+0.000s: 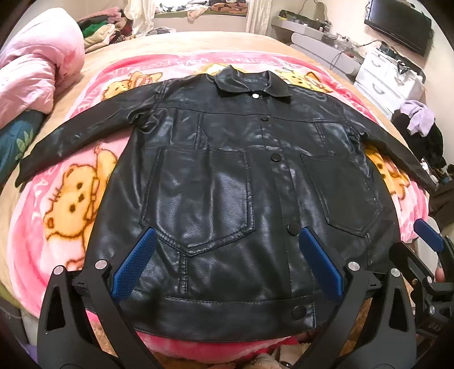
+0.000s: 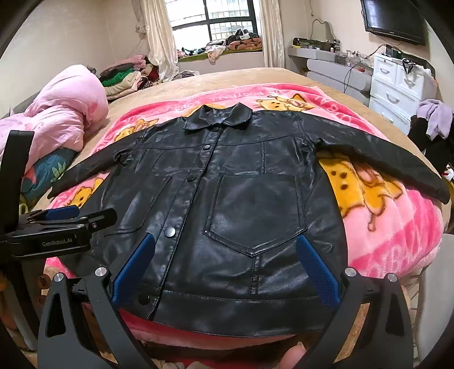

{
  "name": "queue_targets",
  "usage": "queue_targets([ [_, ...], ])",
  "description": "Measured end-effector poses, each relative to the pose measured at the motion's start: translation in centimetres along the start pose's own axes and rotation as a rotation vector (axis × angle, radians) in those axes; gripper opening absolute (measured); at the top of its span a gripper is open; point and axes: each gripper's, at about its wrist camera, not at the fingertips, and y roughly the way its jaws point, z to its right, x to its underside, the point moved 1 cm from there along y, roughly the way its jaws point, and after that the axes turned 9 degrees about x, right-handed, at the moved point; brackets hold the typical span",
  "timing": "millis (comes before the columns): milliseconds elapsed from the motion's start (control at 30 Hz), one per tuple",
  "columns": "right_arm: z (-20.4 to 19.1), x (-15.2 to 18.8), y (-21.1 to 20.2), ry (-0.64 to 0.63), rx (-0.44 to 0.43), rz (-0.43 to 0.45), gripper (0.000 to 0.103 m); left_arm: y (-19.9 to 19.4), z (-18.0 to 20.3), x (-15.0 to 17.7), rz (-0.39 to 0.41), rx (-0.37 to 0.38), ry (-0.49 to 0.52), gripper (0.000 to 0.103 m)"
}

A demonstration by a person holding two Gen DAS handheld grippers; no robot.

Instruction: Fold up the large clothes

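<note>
- Pink quilt (image 1: 37, 68), upper left of the left wrist view: bunched up on the bed, its far side cut off by the round lens edge
- Pile of clothes (image 2: 124, 76) behind the quilt, upper left of the right wrist view: single pieces too small and tangled to tell apart
- Pink cartoon blanket (image 1: 65, 204): spread over the bed (image 2: 232, 75); its lettering is warped and partly covered by the jacket, so unreadable
- Black leather jacket (image 1: 227, 176), centre of both views: lies flat and face up on the blanket, buttoned, collar toward the top of the frame, sleeves out to both sides; the left cuff fades into the dark frame edge, the hem sits at the near edge of the bed
- Left gripper (image 1: 227, 264), bottom of its view: released, blue pads wide apart above the jacket's lower front, nothing between them; whether they touch the leather is unclear
- Right gripper (image 2: 224, 272), bottom of its view: likewise released and grasping nothing, above the hem and right pocket
- Blurred fingertip (image 2: 292, 356) at the bottom edge, mostly cut off
- White drawers (image 2: 397, 82) and a dark screen (image 2: 394, 20), upper right, clipped by the lens
</note>
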Motion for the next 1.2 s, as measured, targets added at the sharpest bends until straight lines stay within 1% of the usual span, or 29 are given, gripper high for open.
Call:
queue_targets([
  [1200,-0.01,-0.66,-0.40,-0.008,0.000,0.015,0.099,-0.80,0.29,-0.48,0.019,-0.007,0.013,0.094],
])
